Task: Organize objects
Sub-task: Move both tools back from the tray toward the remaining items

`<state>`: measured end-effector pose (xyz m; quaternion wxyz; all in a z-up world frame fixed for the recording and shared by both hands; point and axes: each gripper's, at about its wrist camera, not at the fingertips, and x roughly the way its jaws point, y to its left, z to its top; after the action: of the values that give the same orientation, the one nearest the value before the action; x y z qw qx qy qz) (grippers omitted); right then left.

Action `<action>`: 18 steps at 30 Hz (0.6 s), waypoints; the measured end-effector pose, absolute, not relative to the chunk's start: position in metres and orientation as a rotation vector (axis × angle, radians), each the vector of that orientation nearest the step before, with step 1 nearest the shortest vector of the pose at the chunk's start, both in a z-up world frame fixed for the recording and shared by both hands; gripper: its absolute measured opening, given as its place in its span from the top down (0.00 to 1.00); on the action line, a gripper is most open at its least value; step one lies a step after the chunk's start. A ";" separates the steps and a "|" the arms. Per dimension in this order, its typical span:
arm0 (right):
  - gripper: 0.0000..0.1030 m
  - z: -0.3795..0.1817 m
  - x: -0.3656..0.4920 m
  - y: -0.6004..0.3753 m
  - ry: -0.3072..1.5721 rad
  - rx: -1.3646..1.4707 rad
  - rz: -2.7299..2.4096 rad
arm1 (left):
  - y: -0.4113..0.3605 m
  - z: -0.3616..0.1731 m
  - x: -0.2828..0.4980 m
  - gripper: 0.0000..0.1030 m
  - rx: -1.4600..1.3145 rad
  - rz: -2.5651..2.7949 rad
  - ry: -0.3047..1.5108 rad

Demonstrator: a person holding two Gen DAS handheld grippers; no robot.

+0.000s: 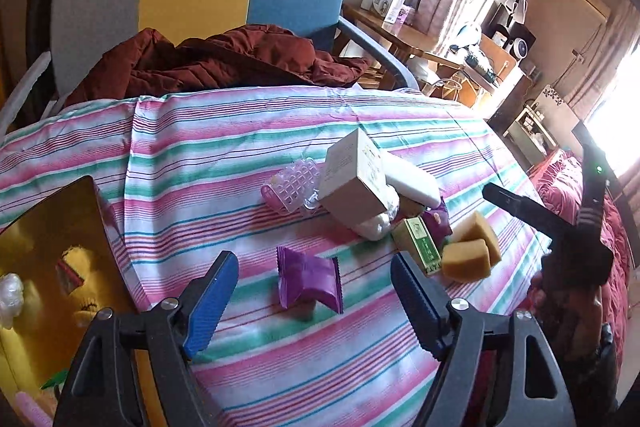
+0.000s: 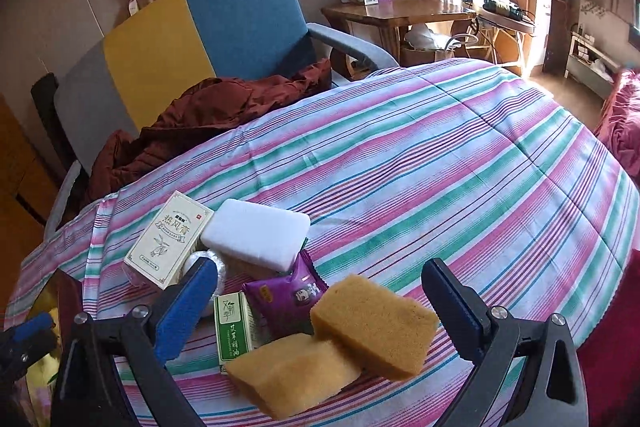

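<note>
Striped bedsheet (image 2: 440, 155), pink, green and white, bearing: two yellow sponges (image 2: 372, 323), purple packet (image 1: 310, 281), green box (image 2: 232, 331), cream box (image 2: 168, 239), white block (image 2: 256, 233). Left claw (image 1: 316, 303) open above purple packet; right claw (image 2: 320, 307) open over sponges.

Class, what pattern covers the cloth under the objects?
The bed cloth has pink, green and white stripes, clearest in the right wrist view.

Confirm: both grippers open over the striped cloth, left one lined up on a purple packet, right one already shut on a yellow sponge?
Not quite. The right gripper is open, not shut: in the right wrist view its jaws stand apart around the two yellow sponges, touching neither. The left gripper is open, with the purple packet between its fingers on the striped cloth.
</note>
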<state>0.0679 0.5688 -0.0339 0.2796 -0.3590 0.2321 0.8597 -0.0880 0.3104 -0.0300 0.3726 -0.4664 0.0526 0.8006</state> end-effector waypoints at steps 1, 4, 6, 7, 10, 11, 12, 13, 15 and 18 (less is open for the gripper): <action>0.00 -0.034 0.066 0.567 0.616 -0.969 2.315 | 0.316 -0.033 -0.094 0.30 -1.201 2.060 0.151; 0.00 -0.035 0.062 0.562 0.598 -0.989 2.344 | 0.328 -0.045 -0.114 0.37 -1.242 2.068 0.203; 0.00 -0.035 0.060 0.560 0.591 -0.999 2.359 | 0.330 -0.056 -0.129 0.38 -1.303 2.052 0.185; 0.00 -0.036 0.059 0.559 0.588 -1.005 2.366 | 0.330 -0.061 -0.138 0.38 -1.345 2.049 0.152; 0.00 -0.037 0.058 0.557 0.582 -1.016 2.379 | 0.330 -0.072 -0.157 0.39 -1.435 2.017 0.047; 0.00 -0.037 0.057 0.556 0.580 -1.022 2.381 | 0.331 -0.076 -0.163 0.39 -1.469 2.000 0.009; 0.00 -0.037 0.056 0.556 0.580 -1.028 2.383 | 0.332 -0.080 -0.168 0.39 -1.503 1.981 -0.030; 0.00 -0.038 0.056 0.555 0.581 -1.033 2.385 | 0.334 -0.084 -0.172 0.39 -1.536 1.959 -0.068; 0.00 -0.039 0.055 0.556 0.584 -1.043 2.386 | 0.339 -0.090 -0.181 0.39 -1.594 1.927 -0.145; 0.00 -0.040 0.054 0.556 0.594 -1.053 2.385 | 0.353 -0.095 -0.195 0.37 -1.667 1.882 -0.259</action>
<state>0.0542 0.5565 -0.0405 0.2317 -0.3832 0.2162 0.8676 -0.1948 0.3530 -0.0947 0.3021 -0.6288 -0.0975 0.7098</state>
